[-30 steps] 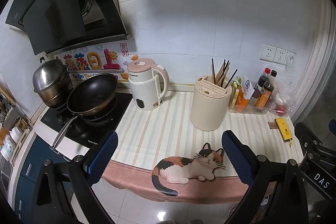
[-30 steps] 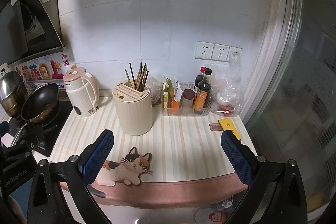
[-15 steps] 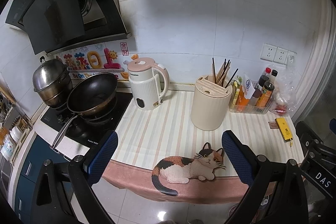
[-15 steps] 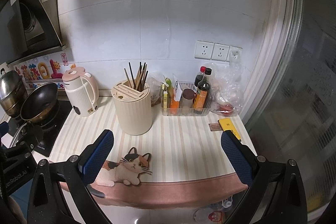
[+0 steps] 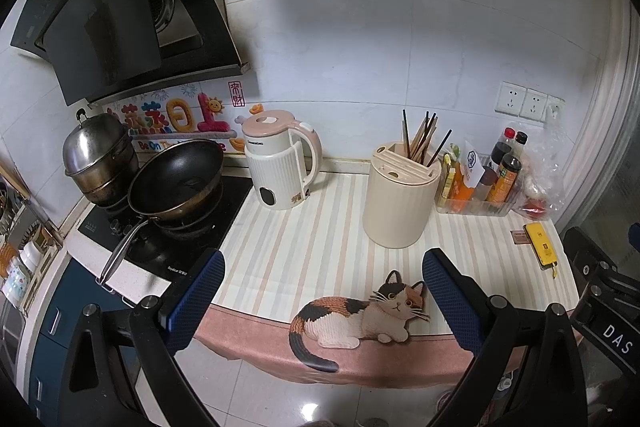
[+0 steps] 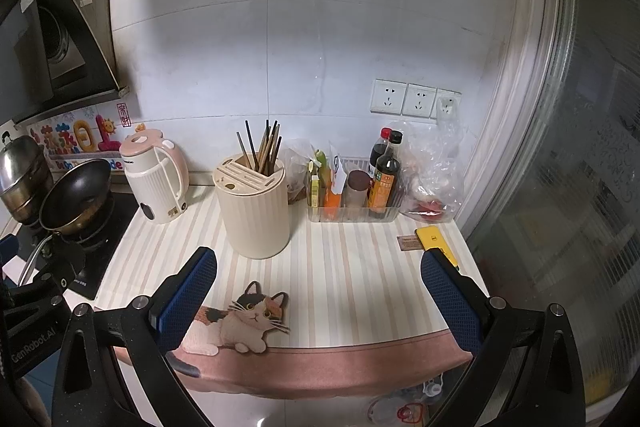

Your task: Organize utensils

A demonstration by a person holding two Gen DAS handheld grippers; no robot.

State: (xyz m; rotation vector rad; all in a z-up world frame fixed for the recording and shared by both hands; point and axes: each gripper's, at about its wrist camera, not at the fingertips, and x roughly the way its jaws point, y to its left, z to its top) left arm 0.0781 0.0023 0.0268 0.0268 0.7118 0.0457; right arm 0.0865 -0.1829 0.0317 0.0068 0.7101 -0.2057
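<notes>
Almost nothing has changed over the last second: both views hold nearly the same framing, only a slight drift, and nothing on the tabletop [image 5: 304, 227] has shifted.

Left to right. On the stove at the left edge sit a steel pot [image 5: 98, 155] and a black pan [image 5: 178, 179], its handle pointing toward the front. Next, a pink-and-white kettle [image 5: 280, 163] near the back edge. Then the cream utensil holder [image 5: 400, 195] mid-tabletop toward the back, with the chopsticks [image 5: 420, 139] standing upright in its rear compartment, splayed a bit; its knife slots look empty. Just right of it, a clear tray of sauce bottles [image 5: 480, 187] against the wall, a plastic bag [image 6: 432, 171] in the back right corner, and a yellow tool [image 5: 540, 247] near the right edge.

Left tongs [image 5: 324, 287] are released, jaws wide apart, holding nothing, hovering off the front edge. Right tongs [image 6: 320, 291] likewise spread wide and empty, same place.

Judgement: no loose utensil shows on the tabletop, chopsticks already sit in the holder. That fits either tidying finished or a sort yet to come; frames don't settle it.
</notes>
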